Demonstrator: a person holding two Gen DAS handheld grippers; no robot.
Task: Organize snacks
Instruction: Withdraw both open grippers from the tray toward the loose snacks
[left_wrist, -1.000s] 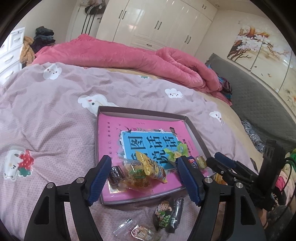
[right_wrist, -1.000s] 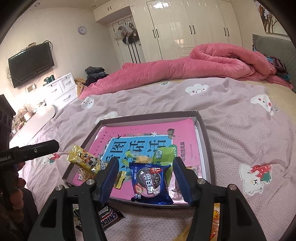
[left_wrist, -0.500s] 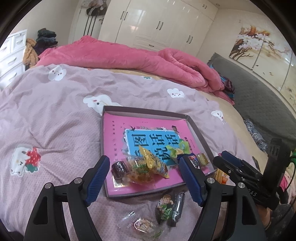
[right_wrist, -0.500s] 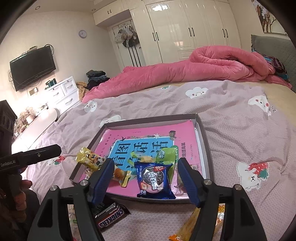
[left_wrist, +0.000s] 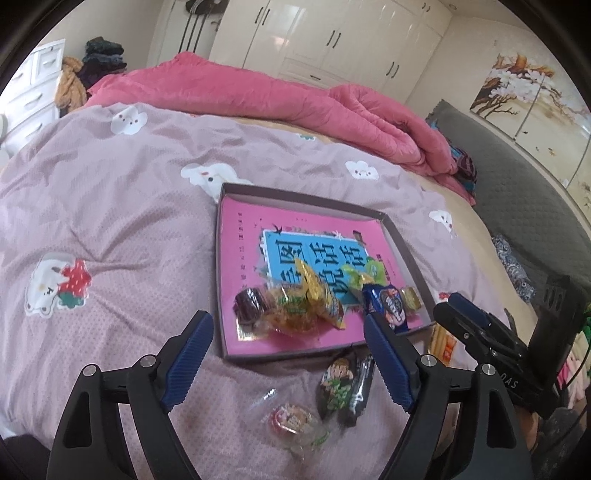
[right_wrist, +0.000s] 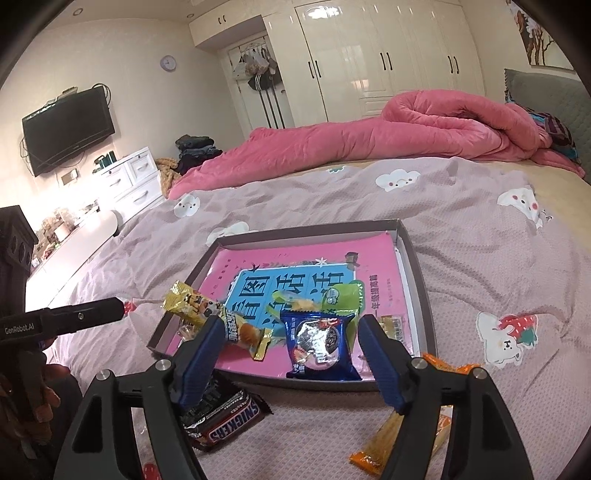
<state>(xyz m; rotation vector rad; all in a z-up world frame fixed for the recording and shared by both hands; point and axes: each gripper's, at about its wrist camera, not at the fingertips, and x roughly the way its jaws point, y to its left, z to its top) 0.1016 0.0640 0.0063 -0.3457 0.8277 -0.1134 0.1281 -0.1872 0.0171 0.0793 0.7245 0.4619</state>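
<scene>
A shallow grey tray (left_wrist: 402, 247) (right_wrist: 419, 273) lined with a pink and blue sheet lies on the bed. In its near end sit a blue Oreo packet (right_wrist: 319, 343) (left_wrist: 388, 306), a yellow snack packet (right_wrist: 218, 317) (left_wrist: 317, 295), a green packet (right_wrist: 341, 295) and a dark candy (left_wrist: 251, 306). My left gripper (left_wrist: 295, 354) is open and empty, above loose snacks on the bed: a green cartoon packet (left_wrist: 338, 384) and a clear-wrapped jelly (left_wrist: 291, 421). My right gripper (right_wrist: 288, 358) is open and empty, just short of the Oreo packet.
A Snickers bar (right_wrist: 229, 417) and orange packets (right_wrist: 391, 439) lie on the purple bedspread (right_wrist: 480, 266) before the tray. A rolled pink duvet (right_wrist: 406, 136) lies at the far side. Drawers (right_wrist: 133, 184) and a TV (right_wrist: 70, 129) stand to the left.
Both grippers have drawn back and up from the tray, staying open. The Oreo packet rests in the tray; more loose snacks on the bed have come into view.
</scene>
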